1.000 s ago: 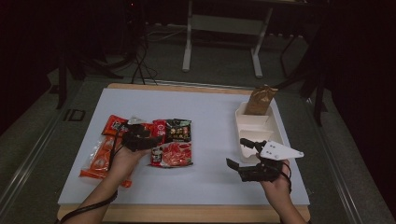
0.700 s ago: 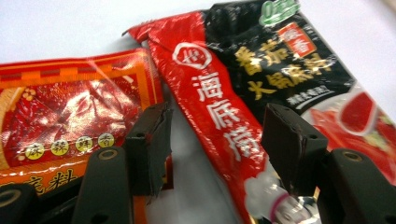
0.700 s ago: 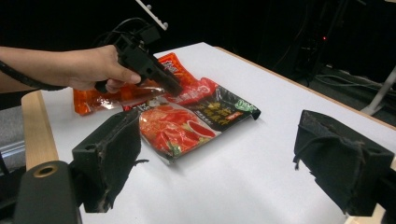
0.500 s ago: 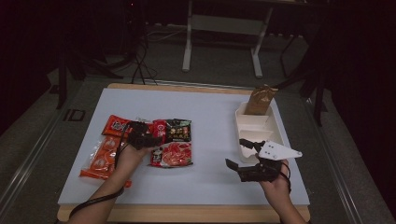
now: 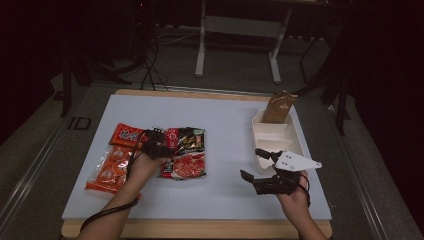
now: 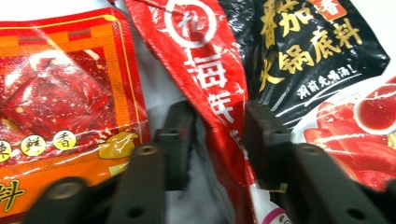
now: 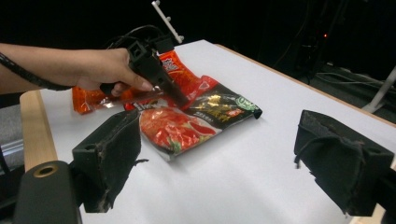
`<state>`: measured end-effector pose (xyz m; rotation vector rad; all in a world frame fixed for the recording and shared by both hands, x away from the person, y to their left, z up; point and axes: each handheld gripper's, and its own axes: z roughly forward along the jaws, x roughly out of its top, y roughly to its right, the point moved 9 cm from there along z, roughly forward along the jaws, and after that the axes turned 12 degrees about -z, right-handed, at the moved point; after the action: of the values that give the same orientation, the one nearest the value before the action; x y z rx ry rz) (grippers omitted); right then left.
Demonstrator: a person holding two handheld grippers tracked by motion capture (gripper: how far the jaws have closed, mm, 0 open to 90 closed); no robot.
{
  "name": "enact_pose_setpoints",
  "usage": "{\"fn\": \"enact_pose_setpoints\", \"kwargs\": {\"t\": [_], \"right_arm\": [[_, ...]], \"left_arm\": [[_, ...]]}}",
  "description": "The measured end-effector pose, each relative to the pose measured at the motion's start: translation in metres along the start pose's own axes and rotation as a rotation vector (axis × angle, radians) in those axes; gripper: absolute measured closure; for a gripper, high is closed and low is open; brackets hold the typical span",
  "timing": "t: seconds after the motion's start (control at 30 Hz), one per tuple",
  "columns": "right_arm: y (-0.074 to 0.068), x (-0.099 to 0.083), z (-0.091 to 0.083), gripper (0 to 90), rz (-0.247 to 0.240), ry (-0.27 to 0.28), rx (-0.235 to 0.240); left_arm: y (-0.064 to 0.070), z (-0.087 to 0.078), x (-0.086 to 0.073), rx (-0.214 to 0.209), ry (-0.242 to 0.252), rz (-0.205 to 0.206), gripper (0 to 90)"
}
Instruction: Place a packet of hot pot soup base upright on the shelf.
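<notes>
Moved the left gripper [image 5: 167,144] within the last second off the orange packet [image 5: 107,170] and the red packet [image 5: 126,134], rightwards onto the left edge of the black-and-red packet [image 5: 187,155]; now planted right at that edge. Reads as a switch of target: taking this packet next, most likely for the white tray [image 5: 295,145] well to the right of the packet, with a brown pouch [image 5: 278,106] already upright in the tray's far end

Kept the right gripper [image 5: 255,165] where it was, between the packet and the tray, nearer the tray, above bare desk [image 5: 225,115]; jaws spread wide, holding nothing

From the left gripper view: jaws partly open, straddling a raised red fold along the packet's left edge, 1 jaw against the film, a sliver of gap at the other; not clamped yet, as far as can be judged. Hard to read any of that from the high view, with the hand over the jaws

From the right gripper view: packet lying flat on the desk apart from that lifted edge, left gripper tilted down onto it. Added by the high view: the layout of all 3 packets, the 2 orange-red ones just left of the black-and-red packet, overlapping or merely touching, cannot tell which
</notes>
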<state>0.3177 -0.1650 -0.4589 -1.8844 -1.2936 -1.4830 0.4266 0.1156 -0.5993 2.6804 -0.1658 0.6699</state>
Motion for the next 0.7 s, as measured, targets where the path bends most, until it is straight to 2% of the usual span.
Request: {"fn": "enact_pose_setpoints", "kwargs": {"t": [0.1, 0.27, 0.3, 0.4, 0.53, 0.57, 0.7], "right_arm": [[-0.002, -0.001, 0.002, 14.5, 0.001, -0.007, 0.008], [-0.002, -0.002, 0.003, 14.5, 0.002, -0.012, 0.017], [-0.002, -0.002, 0.002, 14.5, 0.002, -0.011, 0.016], [0.000, -0.001, 0.001, 14.6, 0.010, -0.004, 0.014], [0.001, -0.001, 0.000, 14.6, 0.011, -0.002, 0.009], [0.002, -0.001, -0.001, 14.6, 0.010, 0.000, 0.007], [0.003, -0.001, -0.002, 14.7, 0.016, 0.004, 0.006]], "left_arm": [[0.001, -0.001, 0.001, 0.013, -0.009, 0.034, 75.2], [0.003, -0.002, 0.003, 0.022, 0.030, 0.054, 80.4], [0.004, -0.003, 0.005, 0.012, 0.045, 0.043, 81.8], [0.009, -0.004, 0.007, 0.008, 0.065, 0.057, 86.0], [0.021, -0.009, 0.011, -0.005, 0.099, 0.092, 88.6], [0.023, -0.010, 0.011, 0.002, 0.098, 0.114, 88.9], [0.030, -0.018, 0.012, -0.034, 0.129, 0.119, 89.0]]}}
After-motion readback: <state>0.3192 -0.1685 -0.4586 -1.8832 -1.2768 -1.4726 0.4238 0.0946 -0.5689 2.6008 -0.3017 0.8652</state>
